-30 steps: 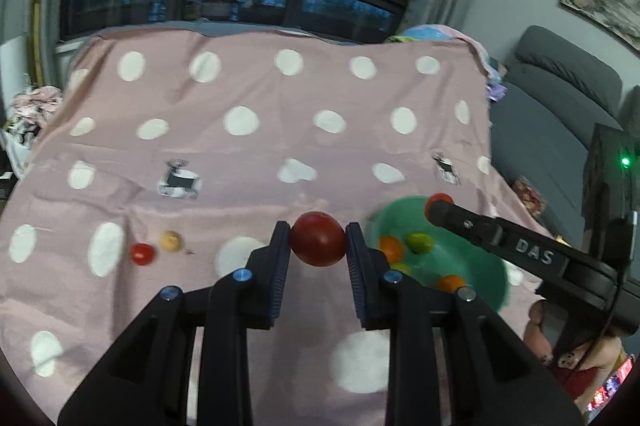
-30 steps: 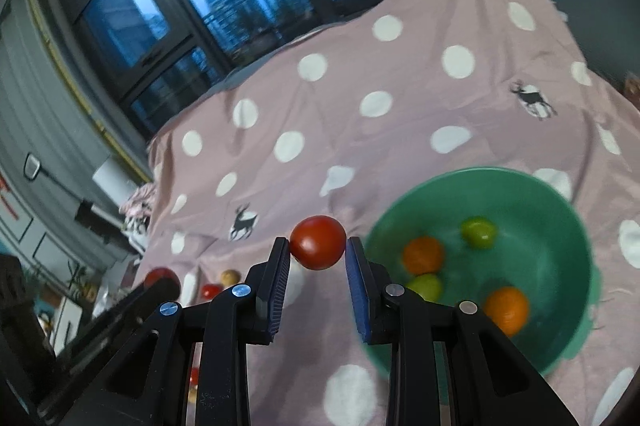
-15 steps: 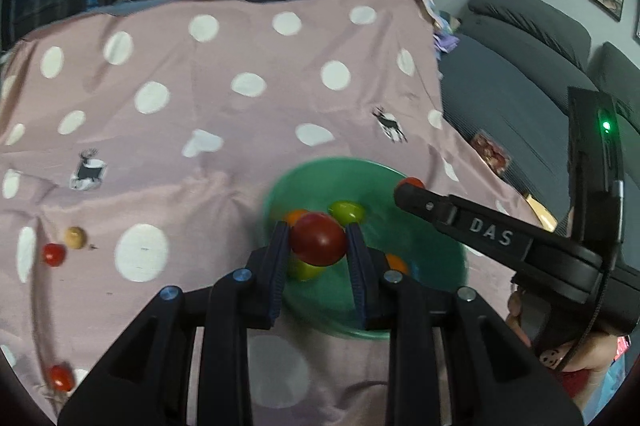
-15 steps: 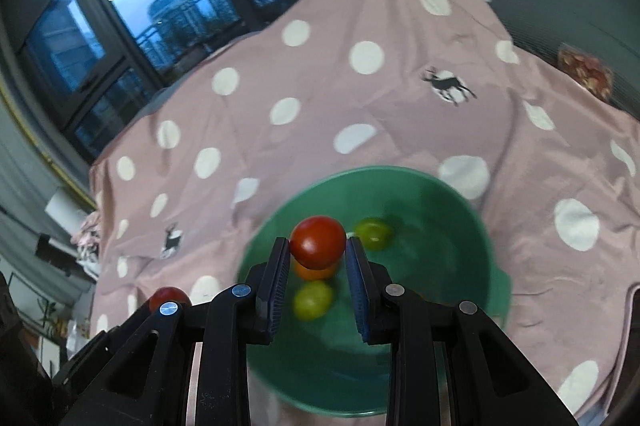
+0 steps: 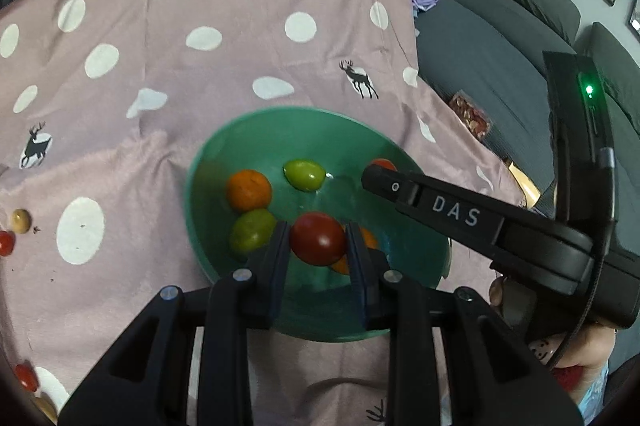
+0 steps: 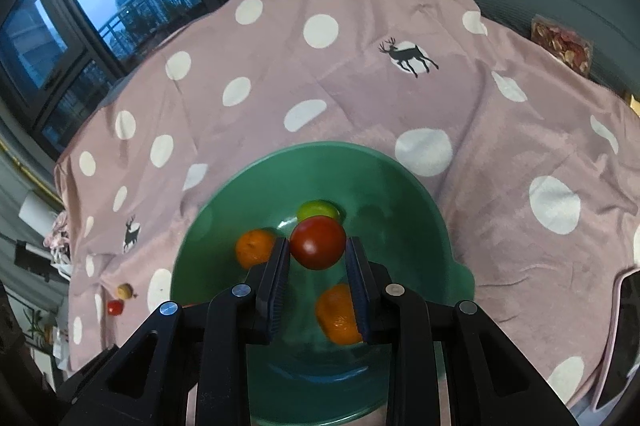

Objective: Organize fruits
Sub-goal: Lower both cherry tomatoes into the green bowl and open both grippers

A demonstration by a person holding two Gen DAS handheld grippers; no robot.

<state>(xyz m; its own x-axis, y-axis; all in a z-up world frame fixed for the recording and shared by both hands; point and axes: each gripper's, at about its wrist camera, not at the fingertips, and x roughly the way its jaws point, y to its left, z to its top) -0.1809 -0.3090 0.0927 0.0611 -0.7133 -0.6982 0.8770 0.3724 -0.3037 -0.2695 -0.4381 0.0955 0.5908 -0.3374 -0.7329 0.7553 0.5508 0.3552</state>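
Observation:
A green bowl [image 5: 280, 114] sits on the pink spotted cloth and holds two oranges [image 5: 248, 189] and two green fruits [image 5: 304, 174]. My left gripper [image 5: 318, 231] is shut on a dark red tomato [image 5: 318, 242] and hangs over the near part of the bowl. In the same view my right gripper [image 5: 378, 173] reaches in from the right over the bowl, with a bit of red fruit at its tip. The right wrist view shows that gripper [image 6: 318, 240] shut on a red tomato [image 6: 318, 246] above the middle of the bowl [image 6: 320, 148], with an orange [image 6: 338, 314] below it.
Small loose fruits lie on the cloth to the left: a red one [image 5: 6, 243], a tan one [image 5: 20, 220] and another red one [image 5: 25, 377]. A grey sofa [image 5: 500, 38] with a snack packet [image 5: 470, 114] borders the cloth on the right. Dark windows stand behind.
Both grippers have swung from beside the bowl to over it, lower and tilted further down. Each has kept its tomato between shut jaws.

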